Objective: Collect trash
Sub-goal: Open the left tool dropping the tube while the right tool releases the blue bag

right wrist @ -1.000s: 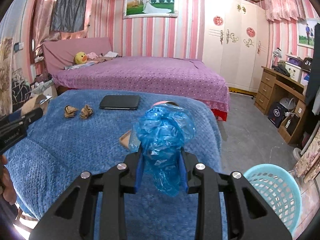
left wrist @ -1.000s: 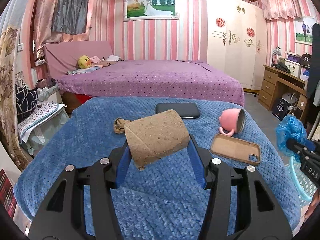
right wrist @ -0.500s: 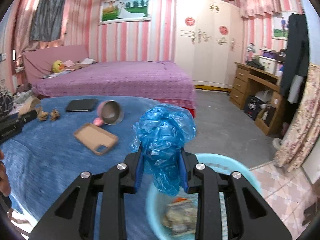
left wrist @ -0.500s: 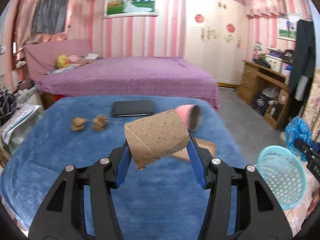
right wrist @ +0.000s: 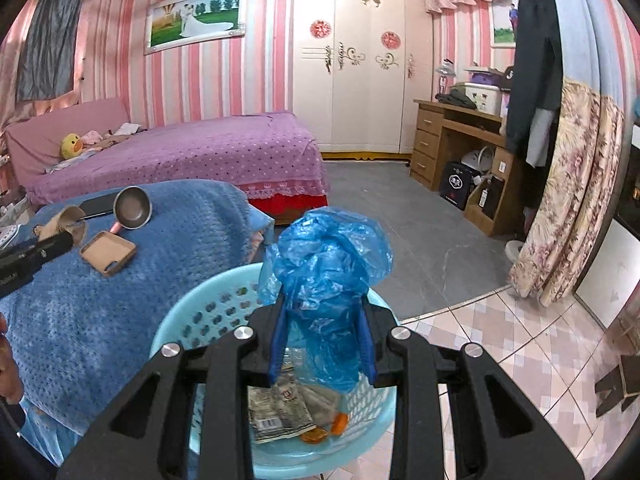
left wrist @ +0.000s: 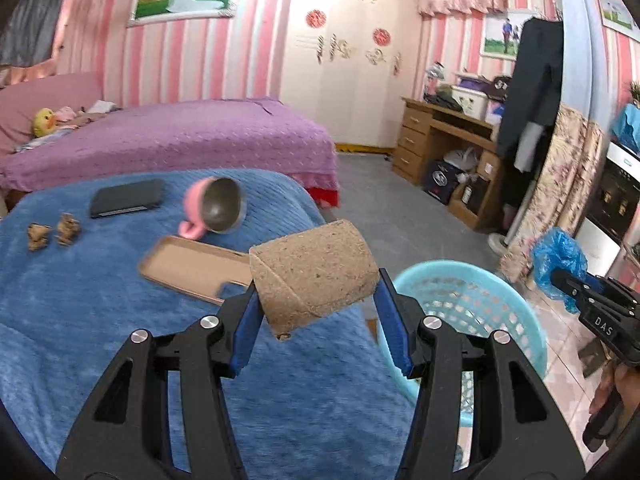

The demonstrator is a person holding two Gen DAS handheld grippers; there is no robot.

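A bed covered with a blue textured blanket (left wrist: 100, 320) carries several things. Towards its far side lies a flat black case (left wrist: 127, 203), and left of that sit two small crumpled brown scraps (left wrist: 39, 236) (left wrist: 68, 229), close together but apart. A pink cup (left wrist: 214, 212) with a metal inside lies on its side, mouth turned outward, just beyond a tan phone case (left wrist: 192, 268) lying hollow side up near the blanket's edge. Beside the bed, a light blue perforated basket (right wrist: 208, 312) stands on the floor (right wrist: 540, 360), which is pink-patterned tile here and grey further back. In the basket lie printed wrappers (right wrist: 280, 412) and orange bits (right wrist: 338, 424).
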